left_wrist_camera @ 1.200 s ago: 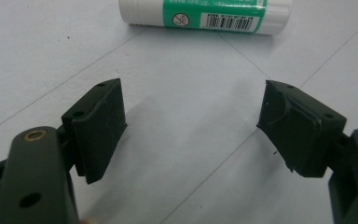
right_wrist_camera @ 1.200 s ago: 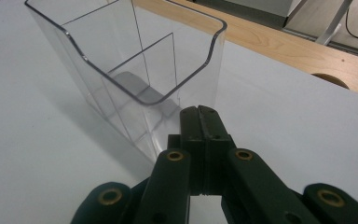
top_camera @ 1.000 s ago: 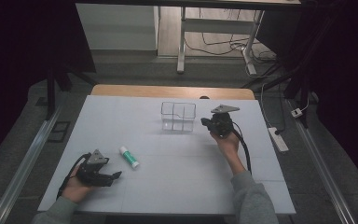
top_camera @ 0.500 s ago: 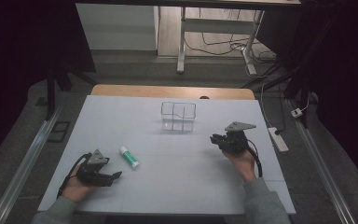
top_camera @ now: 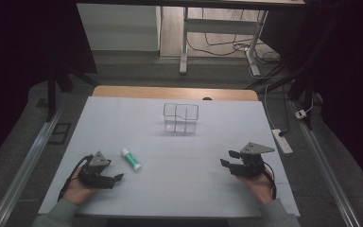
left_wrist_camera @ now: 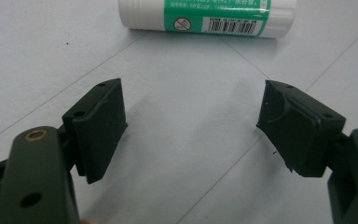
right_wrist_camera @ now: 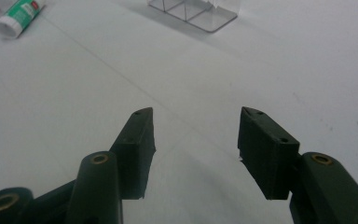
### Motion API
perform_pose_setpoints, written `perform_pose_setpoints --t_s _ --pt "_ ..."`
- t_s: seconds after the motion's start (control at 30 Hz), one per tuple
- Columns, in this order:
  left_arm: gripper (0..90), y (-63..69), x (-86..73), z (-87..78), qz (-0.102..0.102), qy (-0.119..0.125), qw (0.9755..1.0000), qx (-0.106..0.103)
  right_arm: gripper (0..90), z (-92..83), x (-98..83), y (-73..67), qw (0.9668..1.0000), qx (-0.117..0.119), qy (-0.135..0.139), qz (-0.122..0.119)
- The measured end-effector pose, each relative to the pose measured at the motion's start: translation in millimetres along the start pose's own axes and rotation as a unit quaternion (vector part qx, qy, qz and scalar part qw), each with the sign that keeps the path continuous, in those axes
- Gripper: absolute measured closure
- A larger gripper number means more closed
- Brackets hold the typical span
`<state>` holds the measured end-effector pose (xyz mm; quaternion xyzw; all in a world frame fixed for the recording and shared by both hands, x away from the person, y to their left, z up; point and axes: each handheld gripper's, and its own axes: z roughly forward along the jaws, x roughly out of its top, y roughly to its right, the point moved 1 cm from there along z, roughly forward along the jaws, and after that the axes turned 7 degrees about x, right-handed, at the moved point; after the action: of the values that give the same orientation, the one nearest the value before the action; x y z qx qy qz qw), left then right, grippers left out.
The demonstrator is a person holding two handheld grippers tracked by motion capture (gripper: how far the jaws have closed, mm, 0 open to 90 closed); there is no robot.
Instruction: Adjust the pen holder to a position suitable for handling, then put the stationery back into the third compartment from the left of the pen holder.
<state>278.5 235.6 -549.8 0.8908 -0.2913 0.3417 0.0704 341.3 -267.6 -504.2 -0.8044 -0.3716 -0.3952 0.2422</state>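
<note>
Two grippers near the tabletop's front edge: left gripper (top_camera: 118, 177) released beside glue stick (top_camera: 131, 159); right gripper (top_camera: 225, 158) just opening, empty

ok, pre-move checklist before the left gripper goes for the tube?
1. Left gripper open: ok, jaws stand wide apart with nothing between them.
2. Tube lined up: ok, it lies on its side just ahead of the left jaws, not yet between them.
3. Tube free of contact: ok, nothing touches it on the table.
4. Right gripper empty: ok, its jaws have just been opening and hold nothing.
5. Right gripper out of the way: ok, it sits at the table's near right, far from the tube.
6. Clear box empty: cannot tell for certain; nothing shows inside.
</note>
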Motion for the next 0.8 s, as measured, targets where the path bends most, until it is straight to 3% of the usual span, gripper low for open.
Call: perform_pose_setpoints --t_s 0.17,0.47,0.67,0.8 --pt "22.7 -0.8 0.3 -0.7 -0.004 0.005 1.0 -0.001 41.2 -7.7 -8.7 -2.0 1.0 0.004 0.005 -0.007" --pt "22.9 -1.5 3.0 -3.8 0.0 0.013 0.9999 0.001 37.7 -4.6 -10.1 -2.1 0.9999 0.002 -0.001 -0.014" --pt "22.8 -2.5 17.0 -9.7 0.023 0.025 0.9994 -0.002 37.1 -4.4 -10.1 -2.3 0.9999 0.004 -0.005 -0.013" --pt "22.7 -5.9 31.3 -13.8 0.064 0.023 0.9977 -0.006 36.3 -5.2 -10.3 -3.0 0.9998 0.009 -0.007 -0.015"
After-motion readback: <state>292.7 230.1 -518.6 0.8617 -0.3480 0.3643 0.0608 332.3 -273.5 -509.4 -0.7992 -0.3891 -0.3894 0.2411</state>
